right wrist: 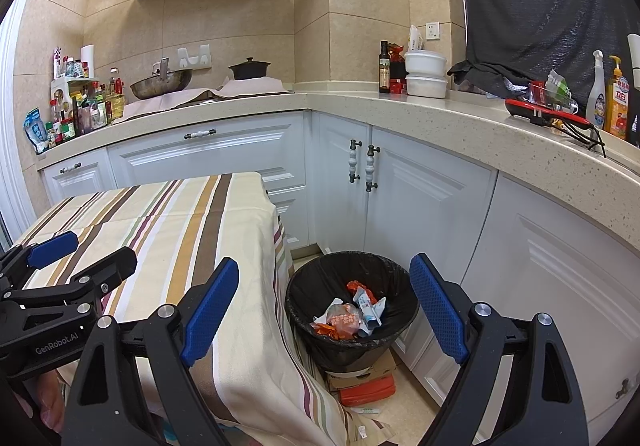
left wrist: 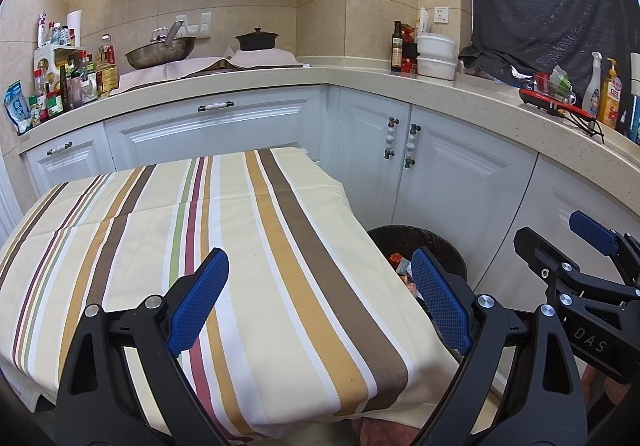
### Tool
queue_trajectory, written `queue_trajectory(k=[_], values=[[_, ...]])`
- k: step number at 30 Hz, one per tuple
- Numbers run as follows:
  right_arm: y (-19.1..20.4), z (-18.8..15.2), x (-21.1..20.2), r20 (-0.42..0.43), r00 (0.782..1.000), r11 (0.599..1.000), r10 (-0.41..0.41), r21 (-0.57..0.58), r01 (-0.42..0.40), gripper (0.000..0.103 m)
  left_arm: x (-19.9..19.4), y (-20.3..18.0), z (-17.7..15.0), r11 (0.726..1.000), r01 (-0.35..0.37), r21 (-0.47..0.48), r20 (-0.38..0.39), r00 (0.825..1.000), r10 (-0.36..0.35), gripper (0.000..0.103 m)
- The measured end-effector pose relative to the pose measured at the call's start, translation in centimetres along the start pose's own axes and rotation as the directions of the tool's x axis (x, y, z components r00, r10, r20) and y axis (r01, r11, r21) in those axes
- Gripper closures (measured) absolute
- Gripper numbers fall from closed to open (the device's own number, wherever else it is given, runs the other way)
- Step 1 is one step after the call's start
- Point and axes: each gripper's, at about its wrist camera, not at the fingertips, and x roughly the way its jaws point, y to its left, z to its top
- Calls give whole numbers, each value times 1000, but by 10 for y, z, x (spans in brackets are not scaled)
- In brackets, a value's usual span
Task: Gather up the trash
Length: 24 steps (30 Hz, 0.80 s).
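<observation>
A black-lined trash bin (right wrist: 352, 278) stands on the floor right of the striped-cloth table (right wrist: 180, 230). It holds several crumpled wrappers (right wrist: 348, 314), orange, white and blue. My right gripper (right wrist: 324, 310) is open and empty, above the bin and the table's right edge. My left gripper (left wrist: 320, 298) is open and empty over the table (left wrist: 224, 230); the bin (left wrist: 432, 246) peeks out behind its right finger. The right gripper (left wrist: 568, 246) shows at the right of the left wrist view, and the left gripper (right wrist: 76, 254) at the left of the right wrist view.
White cabinets (right wrist: 420, 206) under a speckled counter (right wrist: 440, 122) wrap around behind and to the right. A flat cardboard box and an orange object (right wrist: 368, 390) lie under the bin. The counter carries bottles (left wrist: 60, 86), a wok (left wrist: 160, 52), a pot and containers.
</observation>
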Motion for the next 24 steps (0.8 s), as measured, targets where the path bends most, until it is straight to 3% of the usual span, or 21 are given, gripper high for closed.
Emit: queue_trajectory(k=[10,19,24], values=[[0,1,0,0,1000,1000,1,-1,-1,18,-4,-3,0,1000,11,4,6,1000,-11,13],[-3,-1,-1,-2,1000,1000,-1,3,1,18,-9,-8,3,1000,-1,17,27,1000,0,5],[-4,-1,0,-2,1000,1000,-6,4,6,18,-4,-9,3,999,22,23,1,1000,-22,5]])
